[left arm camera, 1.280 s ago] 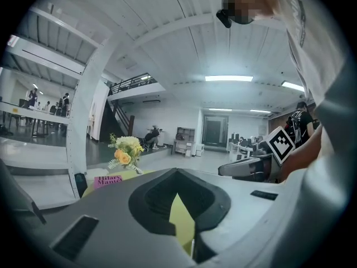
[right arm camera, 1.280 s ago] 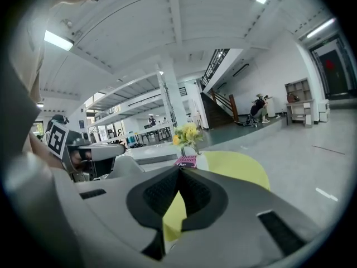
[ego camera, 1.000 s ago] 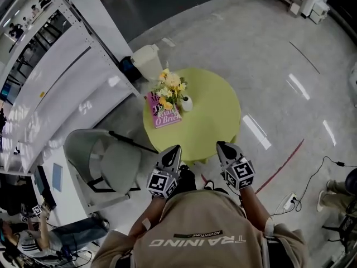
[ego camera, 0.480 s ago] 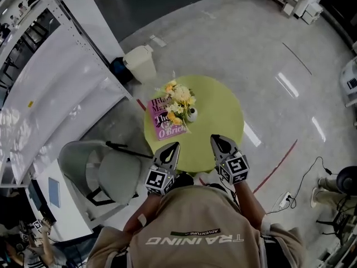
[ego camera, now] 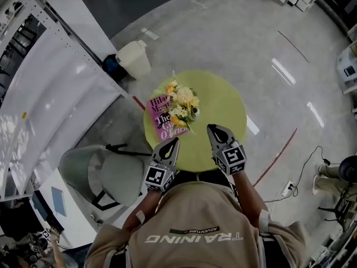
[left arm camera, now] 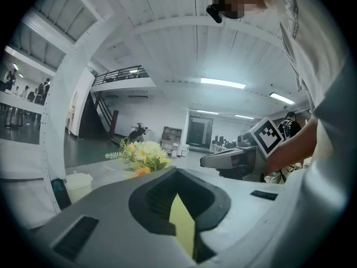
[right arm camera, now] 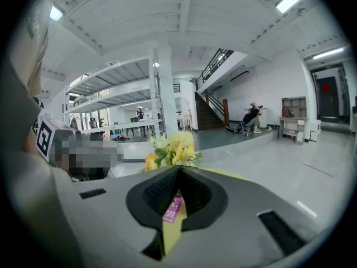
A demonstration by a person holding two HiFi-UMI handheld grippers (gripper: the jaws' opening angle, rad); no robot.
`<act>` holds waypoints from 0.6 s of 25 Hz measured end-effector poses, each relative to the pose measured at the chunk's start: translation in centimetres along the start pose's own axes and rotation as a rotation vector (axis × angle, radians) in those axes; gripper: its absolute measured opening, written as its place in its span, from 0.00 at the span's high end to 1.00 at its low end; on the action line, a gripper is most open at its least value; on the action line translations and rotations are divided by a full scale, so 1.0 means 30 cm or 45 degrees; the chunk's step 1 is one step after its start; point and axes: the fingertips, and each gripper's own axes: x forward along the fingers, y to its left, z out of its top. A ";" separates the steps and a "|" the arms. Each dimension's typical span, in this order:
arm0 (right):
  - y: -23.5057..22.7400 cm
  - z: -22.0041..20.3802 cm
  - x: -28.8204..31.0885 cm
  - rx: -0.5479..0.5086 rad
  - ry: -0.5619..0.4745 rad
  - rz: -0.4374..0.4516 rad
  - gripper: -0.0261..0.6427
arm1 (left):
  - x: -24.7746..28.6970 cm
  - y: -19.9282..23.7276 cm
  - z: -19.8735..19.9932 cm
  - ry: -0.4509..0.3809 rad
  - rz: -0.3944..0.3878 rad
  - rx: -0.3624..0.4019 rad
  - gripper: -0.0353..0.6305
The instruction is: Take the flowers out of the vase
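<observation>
Polished grey floor [ego camera: 268, 32] surrounds a round yellow-green table [ego camera: 223, 102]; left gripper [ego camera: 172, 142] and right gripper [ego camera: 215, 129] hover over its near edge, jaws together, empty; a pink book [ego camera: 162, 119] lies on it; flowers [ego camera: 181, 96] stand in a small white vase [ego camera: 194, 114] just beside the book.

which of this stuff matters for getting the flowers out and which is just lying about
For the job:
- flowers
- vase
- left gripper
- right gripper

Just lying about:
- pink book
- green table, only the stand
- grey chair
- bin
</observation>
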 end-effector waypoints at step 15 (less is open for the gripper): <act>-0.044 -0.061 0.102 -0.140 0.116 0.224 0.91 | 0.089 -0.015 0.049 0.022 0.122 -0.011 0.94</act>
